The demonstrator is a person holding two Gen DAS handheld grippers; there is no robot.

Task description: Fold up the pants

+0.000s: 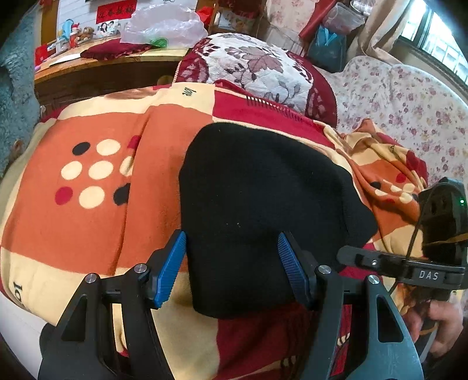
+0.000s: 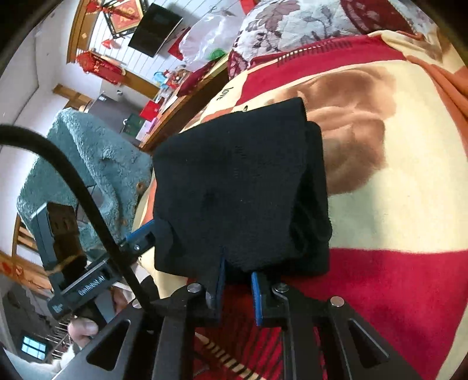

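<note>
The black pants point(image 1: 257, 204) lie folded into a thick stack on the patterned blanket point(image 1: 87, 210). My left gripper point(image 1: 231, 269) is open, its blue pads on either side of the stack's near edge, holding nothing. In the right wrist view the folded pants point(image 2: 239, 187) lie just ahead of my right gripper point(image 2: 238, 289), whose jaws stand a little apart at the stack's near edge with a fold of black cloth over the left pad. The right gripper's body point(image 1: 438, 233) shows at the right of the left wrist view; the left gripper's fingertip point(image 2: 143, 229) touches the stack's left corner.
A floral cushion point(image 1: 257, 67) lies beyond the pants. A wooden table point(image 1: 102, 64) with a plastic bag point(image 1: 163, 26) stands behind. A floral-covered sofa point(image 1: 403, 105) is at the right. A teal fluffy cloth point(image 2: 87, 163) hangs at the blanket's edge.
</note>
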